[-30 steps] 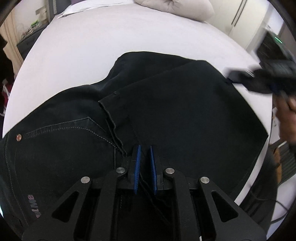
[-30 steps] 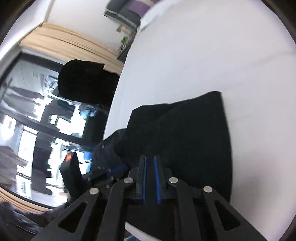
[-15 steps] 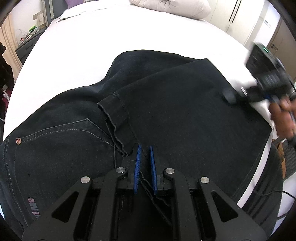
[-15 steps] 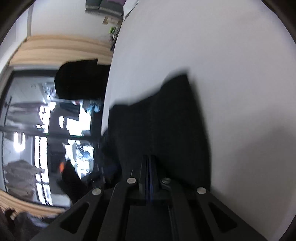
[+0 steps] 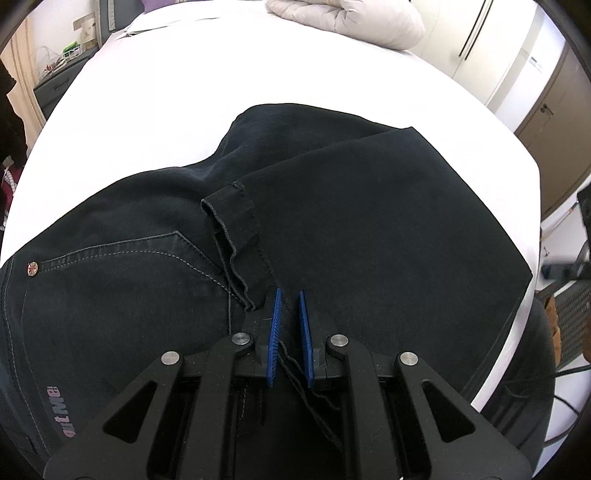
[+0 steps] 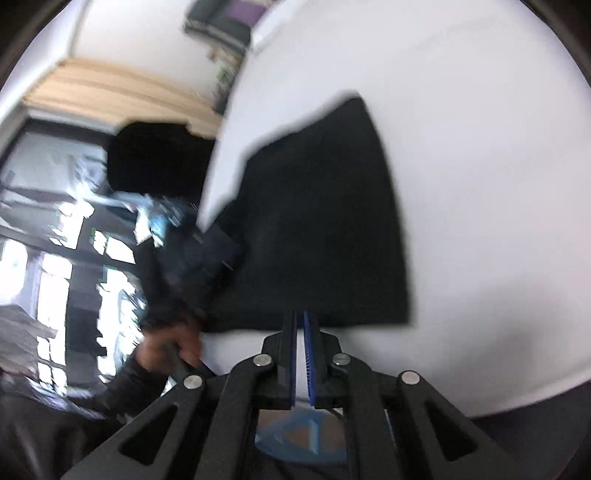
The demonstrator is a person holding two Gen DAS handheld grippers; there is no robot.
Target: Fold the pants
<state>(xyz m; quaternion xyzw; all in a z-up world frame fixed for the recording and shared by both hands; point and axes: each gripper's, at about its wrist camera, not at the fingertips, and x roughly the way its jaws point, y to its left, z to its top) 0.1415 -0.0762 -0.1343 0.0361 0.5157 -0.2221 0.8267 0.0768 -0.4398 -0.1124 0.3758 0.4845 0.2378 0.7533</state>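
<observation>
Black pants point(image 5: 332, 221) lie on a white bed point(image 5: 184, 92), the legs folded back over the seat, with the leg hem point(image 5: 229, 221) lying by the back pocket. My left gripper point(image 5: 288, 295) sits low over the folded leg, its blue pads a narrow gap apart with a fold of the hem cloth between them. In the blurred right wrist view the pants point(image 6: 325, 221) lie ahead on the bed. My right gripper point(image 6: 300, 317) is at their near edge, nearly shut, holding nothing.
A pale rolled duvet point(image 5: 347, 18) lies at the bed's far end. Wardrobe doors point(image 5: 491, 48) stand at the back right. A dark nightstand point(image 5: 55, 88) is at the left. The bed edge point(image 5: 517, 332) drops off at the right, with cables below.
My right gripper has let go of the folded leg and pulled back off the pants to the bed edge. It has left the left wrist view. My left gripper has stayed put.
</observation>
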